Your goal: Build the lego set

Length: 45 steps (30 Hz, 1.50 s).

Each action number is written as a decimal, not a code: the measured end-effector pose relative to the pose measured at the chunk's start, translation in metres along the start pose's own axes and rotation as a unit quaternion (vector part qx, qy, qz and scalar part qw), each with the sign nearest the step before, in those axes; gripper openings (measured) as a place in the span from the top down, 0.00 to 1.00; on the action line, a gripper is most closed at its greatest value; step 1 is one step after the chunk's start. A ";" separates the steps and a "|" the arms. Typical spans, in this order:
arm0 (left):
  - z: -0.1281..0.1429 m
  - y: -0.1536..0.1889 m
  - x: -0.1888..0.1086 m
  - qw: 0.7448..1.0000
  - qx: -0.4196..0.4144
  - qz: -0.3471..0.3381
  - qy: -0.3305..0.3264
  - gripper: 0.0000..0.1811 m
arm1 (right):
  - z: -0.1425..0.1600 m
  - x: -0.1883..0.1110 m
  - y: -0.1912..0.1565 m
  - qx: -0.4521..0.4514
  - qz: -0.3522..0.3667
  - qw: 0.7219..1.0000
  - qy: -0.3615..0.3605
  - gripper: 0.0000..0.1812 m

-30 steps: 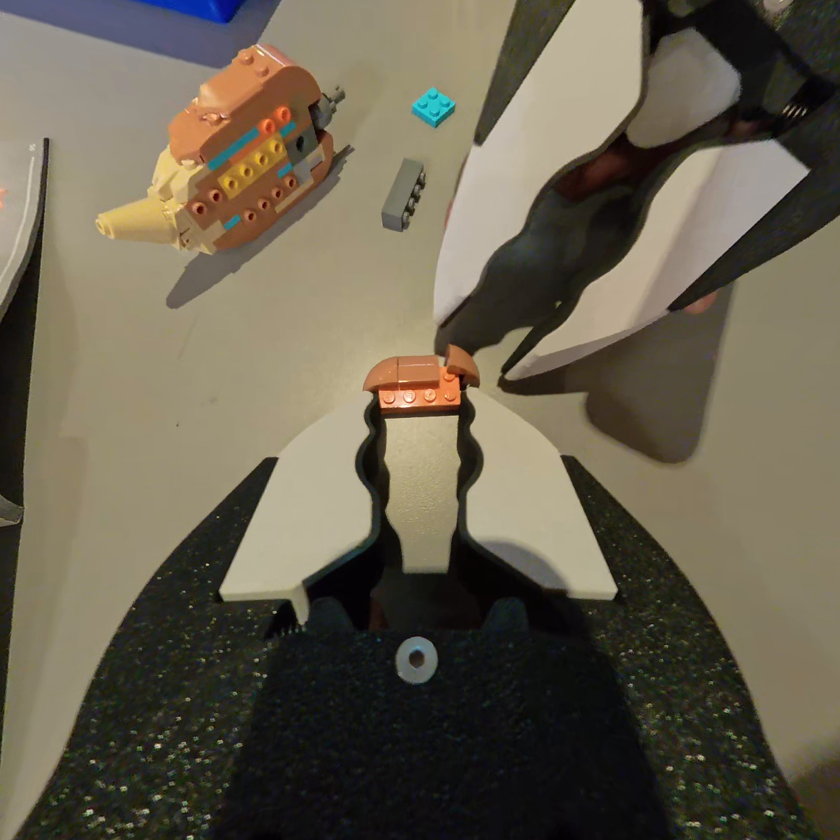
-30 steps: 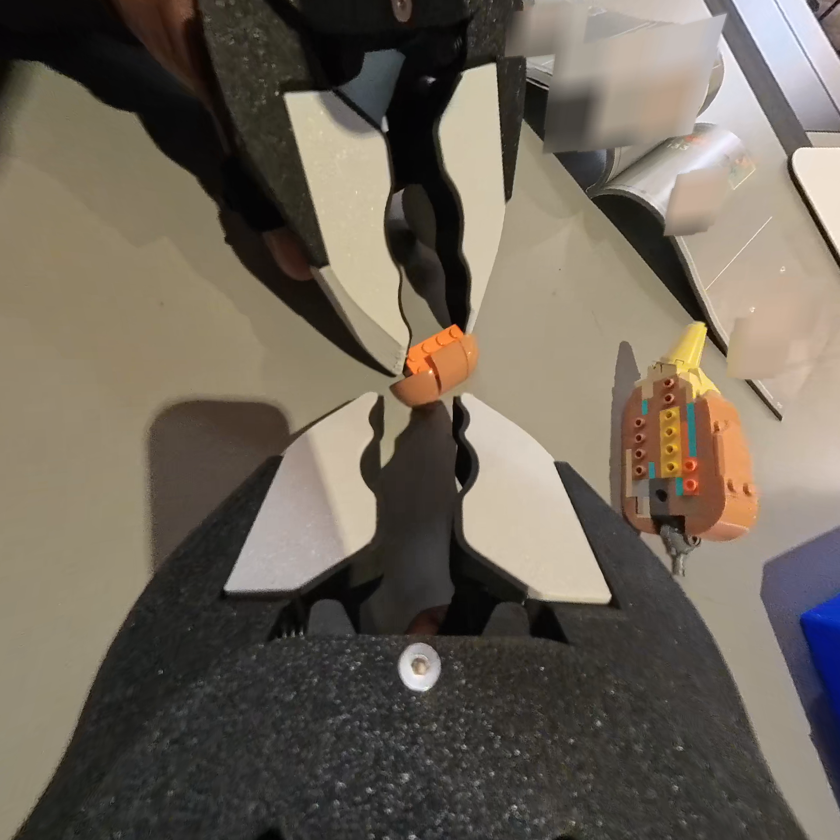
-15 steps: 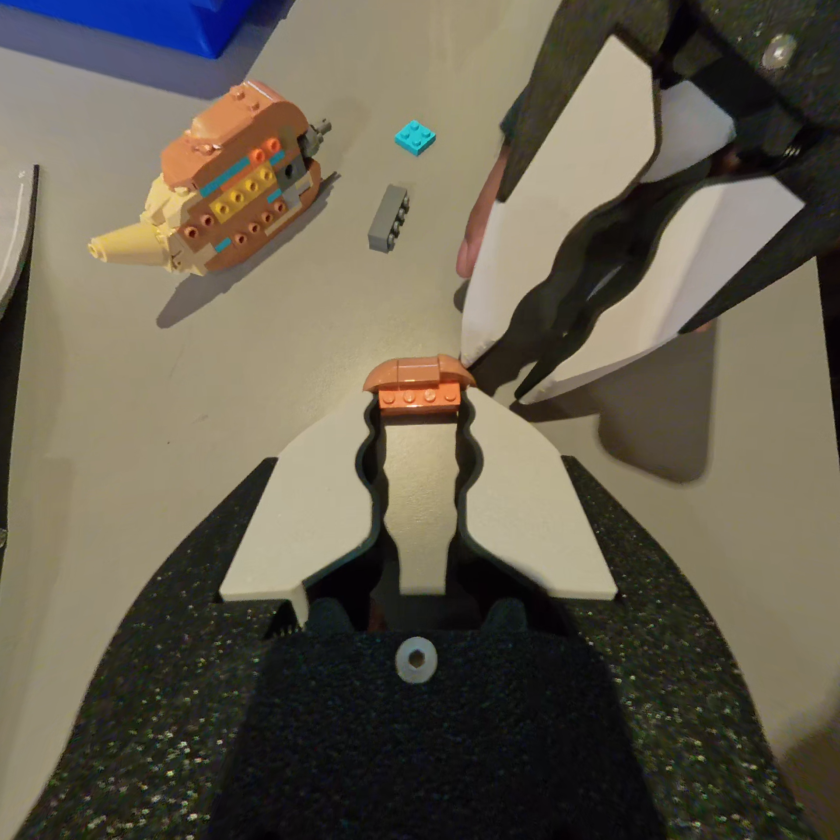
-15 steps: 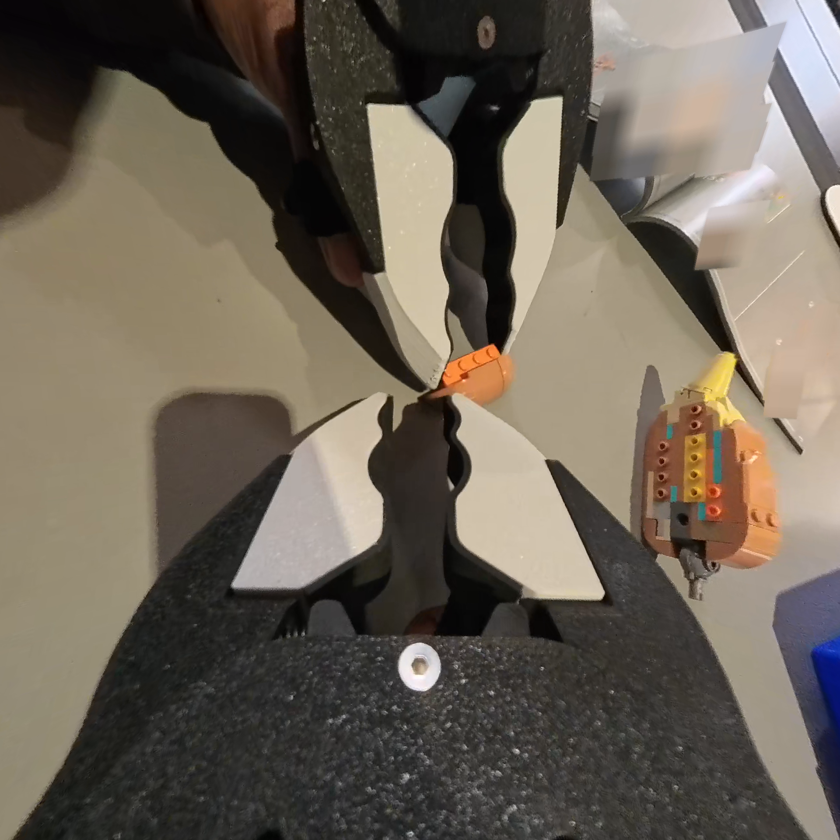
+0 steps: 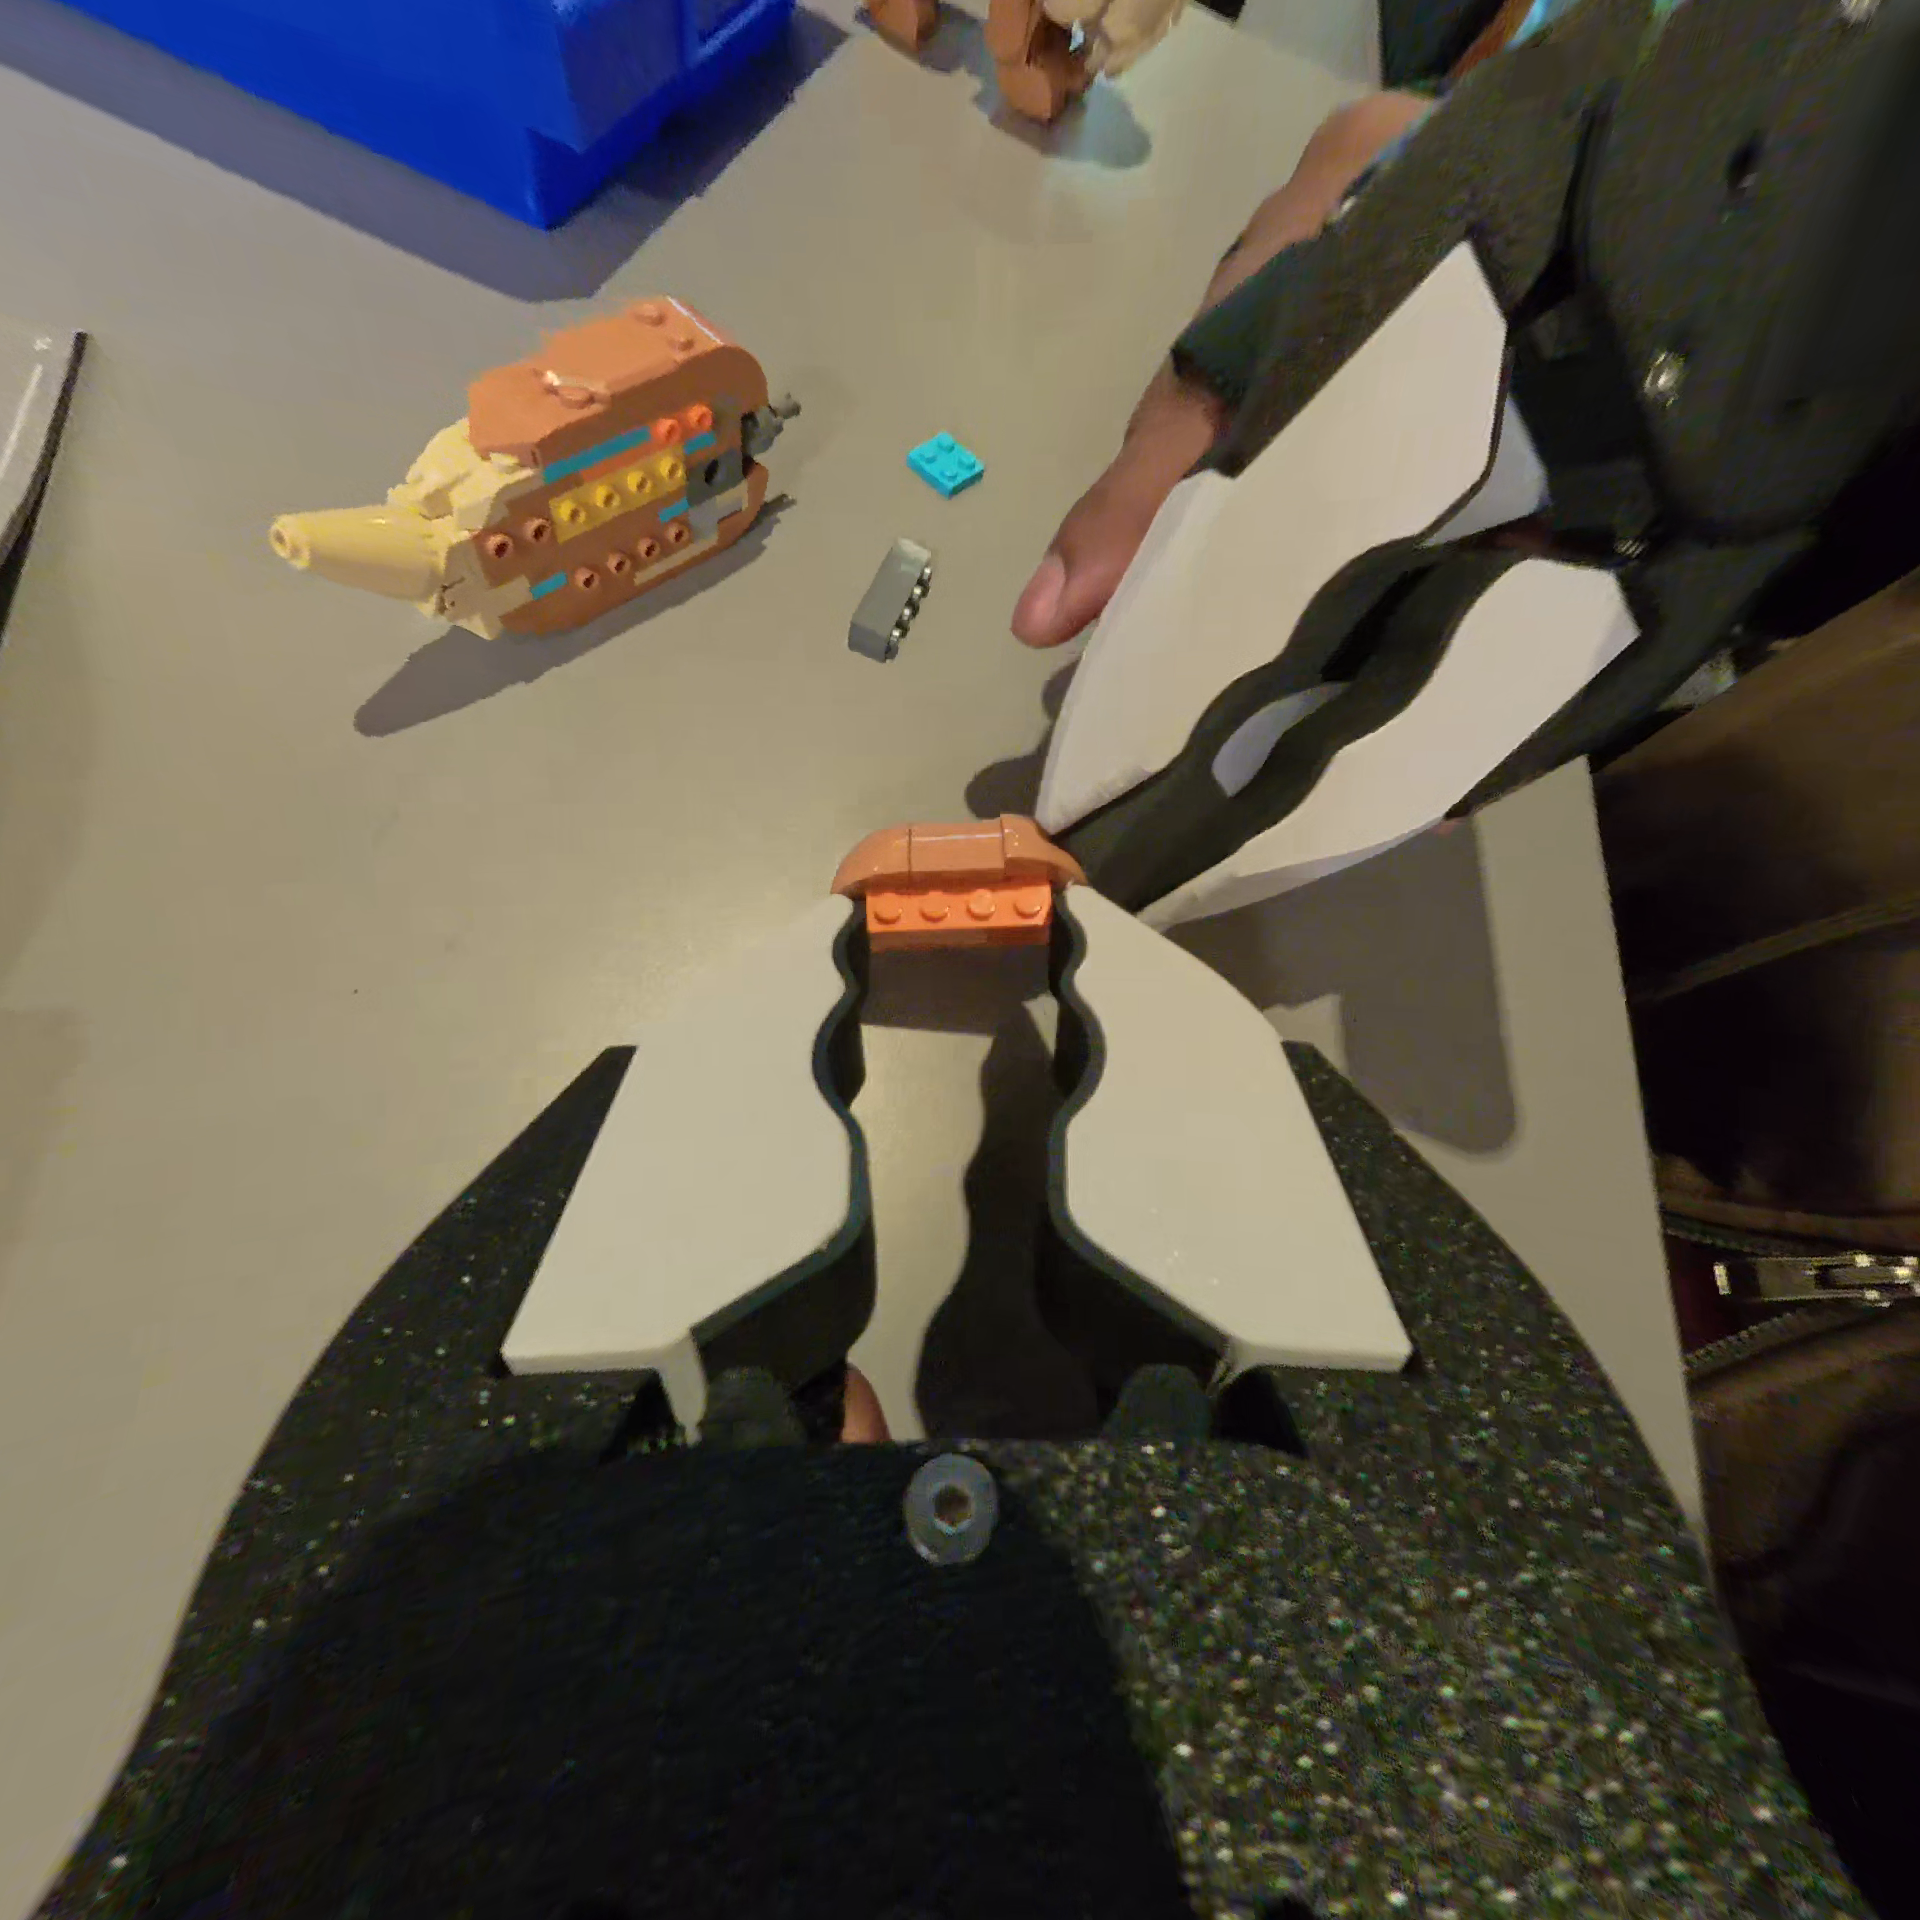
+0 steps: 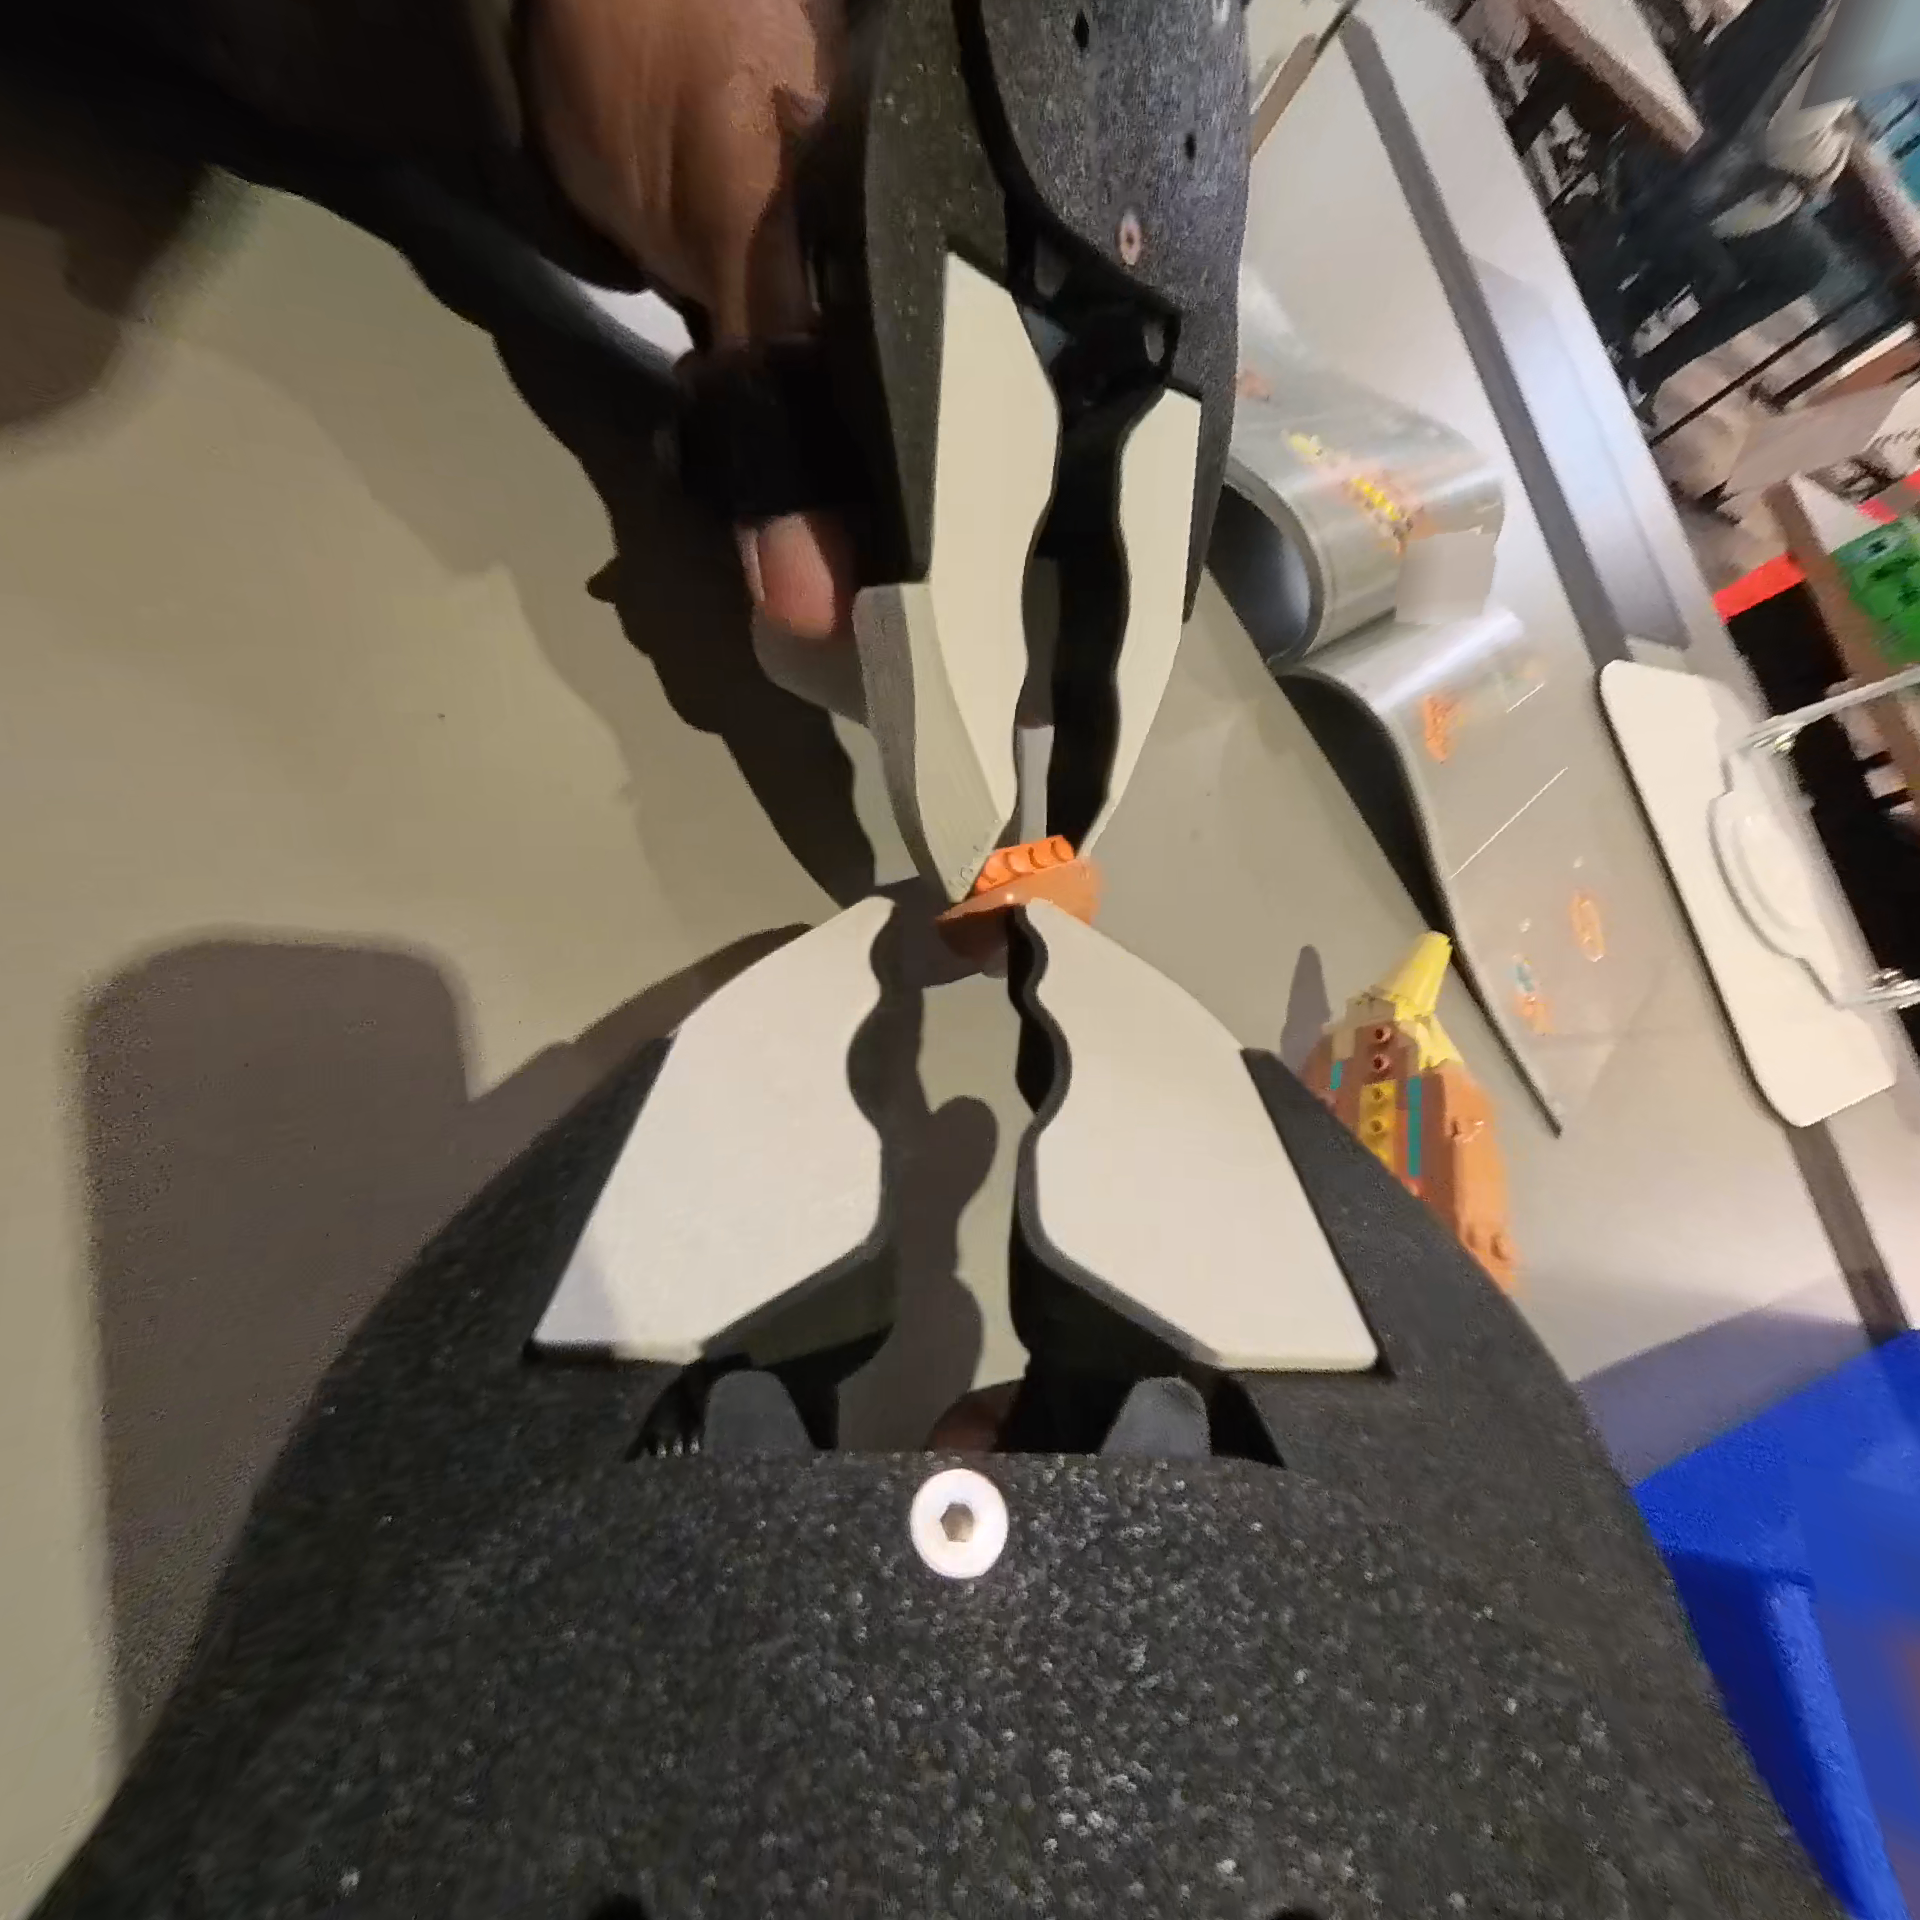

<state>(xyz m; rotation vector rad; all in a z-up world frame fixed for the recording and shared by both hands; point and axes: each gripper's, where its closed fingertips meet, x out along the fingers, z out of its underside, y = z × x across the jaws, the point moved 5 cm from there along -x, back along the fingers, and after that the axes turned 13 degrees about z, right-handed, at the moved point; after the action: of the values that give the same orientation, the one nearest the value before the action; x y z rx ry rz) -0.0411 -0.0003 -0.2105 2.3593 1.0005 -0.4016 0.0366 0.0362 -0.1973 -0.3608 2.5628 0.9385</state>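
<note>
The right gripper (image 6: 961,920) is hiding its own tip contact, so I cannot tell its grip. The left gripper (image 5: 958,914) is clamping the orange brick piece (image 5: 956,883) above the table (image 5: 260,883), its stud row running crosswise between the fingertips.

Left gripper (image 5: 956,920), lower centre of left wrist frame: speckled black foam-textured body, two pale grey flat fingers (image 5: 707,1174) with wavy dark-edged inner rims, grey hex-socket screw (image 5: 948,1507) on midline.

Right gripper (image 6: 961,920), lower centre of right wrist frame: same black grainy shell, same pale grey wavy-edged fingers (image 6: 1164,1174), white hex-socket screw (image 6: 958,1525).

Hand (image 6: 686,177), upper left of right wrist frame, behind far gripper: black strap or fingerless glove band around finger, dark sleeve toward frame edge.
</note>
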 end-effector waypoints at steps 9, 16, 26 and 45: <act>-0.006 -0.002 -0.008 0.995 -0.061 0.050 0.061 0.82 | -0.007 -0.001 0.009 -0.069 0.046 0.996 0.041 0.90; -0.008 -0.002 -0.011 0.990 -0.086 0.074 0.083 0.82 | -0.010 0.000 0.012 -0.110 0.073 0.990 0.056 0.90; -0.010 -0.002 -0.016 0.977 -0.133 0.116 0.116 0.82 | -0.016 0.000 0.016 -0.149 0.101 0.980 0.090 0.91; -0.013 0.000 -0.019 0.971 -0.140 0.137 0.134 0.82 | -0.019 -0.001 0.019 -0.152 0.088 0.978 0.115 0.90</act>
<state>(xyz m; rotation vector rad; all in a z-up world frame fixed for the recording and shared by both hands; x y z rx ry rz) -0.0537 -0.0036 -0.1915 2.2822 0.7702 0.1595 0.0257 0.0381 -0.1727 -0.3489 2.6919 1.4395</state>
